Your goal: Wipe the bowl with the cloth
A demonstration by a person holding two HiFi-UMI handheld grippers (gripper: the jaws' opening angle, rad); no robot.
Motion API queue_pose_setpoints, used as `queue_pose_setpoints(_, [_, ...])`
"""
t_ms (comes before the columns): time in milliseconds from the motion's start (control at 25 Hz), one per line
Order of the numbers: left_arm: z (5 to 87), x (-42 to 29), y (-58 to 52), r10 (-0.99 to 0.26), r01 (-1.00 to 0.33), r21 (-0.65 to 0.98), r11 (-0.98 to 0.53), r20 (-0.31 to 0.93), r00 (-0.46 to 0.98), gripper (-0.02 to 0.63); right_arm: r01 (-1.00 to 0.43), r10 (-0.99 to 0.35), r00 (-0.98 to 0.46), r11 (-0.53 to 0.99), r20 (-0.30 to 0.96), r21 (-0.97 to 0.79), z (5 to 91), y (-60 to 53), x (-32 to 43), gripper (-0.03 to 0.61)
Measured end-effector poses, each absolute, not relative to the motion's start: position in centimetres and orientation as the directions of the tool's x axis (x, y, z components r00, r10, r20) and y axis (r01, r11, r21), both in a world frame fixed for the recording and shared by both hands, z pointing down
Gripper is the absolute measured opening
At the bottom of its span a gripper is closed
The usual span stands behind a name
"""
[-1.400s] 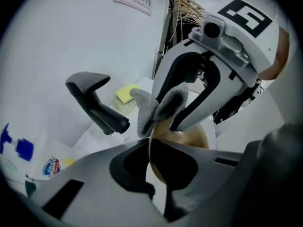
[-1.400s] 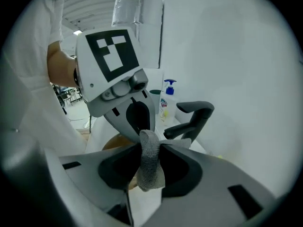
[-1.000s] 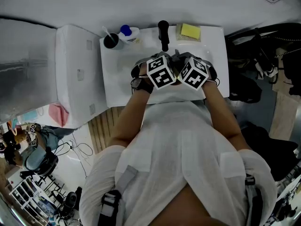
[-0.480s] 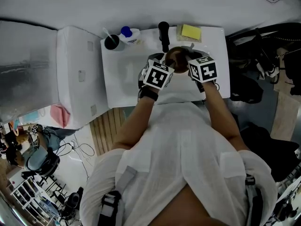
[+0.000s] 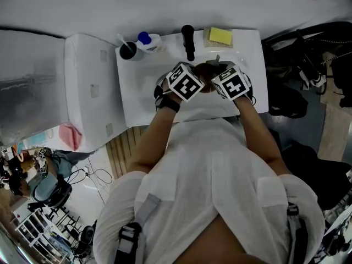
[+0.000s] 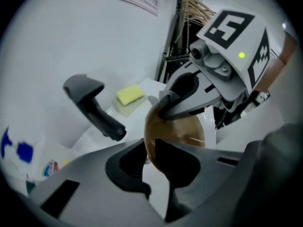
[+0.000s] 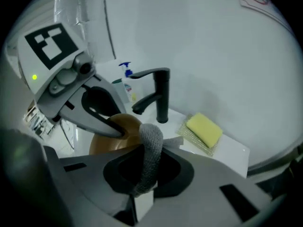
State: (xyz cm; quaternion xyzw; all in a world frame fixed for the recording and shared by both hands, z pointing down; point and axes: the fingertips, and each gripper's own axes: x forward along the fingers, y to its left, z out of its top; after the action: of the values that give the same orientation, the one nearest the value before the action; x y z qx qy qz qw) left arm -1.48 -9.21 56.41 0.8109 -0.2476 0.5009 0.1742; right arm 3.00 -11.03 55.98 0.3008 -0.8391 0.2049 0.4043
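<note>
A brown bowl [image 5: 204, 70] is held over the white sink, between my two grippers. In the left gripper view the bowl's [image 6: 179, 130] rim stands between the jaws of my left gripper [image 6: 149, 148], which are closing onto it. From the right gripper view the left gripper [image 7: 115, 129] pinches that rim of the bowl [image 7: 108, 143]. My right gripper [image 7: 146, 161] is shut on a grey cloth [image 7: 150, 148] that hangs in a fold next to the bowl. In the head view the marker cubes hide both sets of jaws.
A black faucet [image 5: 188, 40] stands behind the bowl. A yellow sponge [image 5: 221, 36] lies on the counter's back right. A blue-capped bottle [image 5: 147, 39] and a dark cup [image 5: 129, 49] stand at the back left of the white counter [image 5: 140, 89].
Half a second ago the two grippers stood farther apart with more of the bowl showing. They have drawn together again, and the left cube has shifted right toward the bowl.
</note>
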Motion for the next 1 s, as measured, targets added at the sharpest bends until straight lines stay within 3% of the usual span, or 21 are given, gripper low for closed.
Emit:
queue_pose_setpoints(160, [56.1,-0.1,-8.0,-0.140,-0.277,-0.044,-0.960,0.931,0.337,0.043,-0.476,-0.222,-0.469,0.879,0.855,-0.033,56.1,-8.7,1.1,0.046])
queue_pose_setpoints(240, [55.8,0.4,-8.3,-0.160,-0.221,-0.086,-0.972,0.925,0.346,0.038,-0.457,-0.214,-0.468,0.889,0.858,-0.028,56.0,-8.5,0.8,0.046])
queue_pose_setpoints(320, [55.2,0.8,-9.5,-0.234,-0.308,-0.110,-0.945,0.885,0.402,0.039,-0.510,-0.227,-0.487,0.858,0.843,-0.064,55.8,-9.2,0.9,0.044])
queue_pose_setpoints(440, [54.5,0.0,-10.6,-0.298,-0.512,-0.022,-0.858,0.835,0.463,0.182,-0.618,-0.272,-0.512,0.775,0.815,-0.130,55.9,-10.4,2.0,0.045])
queue_pose_setpoints(680, [54.5,-1.8,-10.3,-0.400,-0.709,0.056,-0.703,0.793,0.459,0.173,-0.773,-0.345,-0.575,0.527,0.742,-0.354,56.4,-11.6,4.8,0.046])
queue_pose_setpoints(1000, [55.8,-0.9,-8.5,-0.356,-0.757,0.140,-0.639,0.818,0.452,0.152,-0.814,-0.426,-0.557,0.451,0.713,-0.366,55.7,-12.4,5.3,0.046])
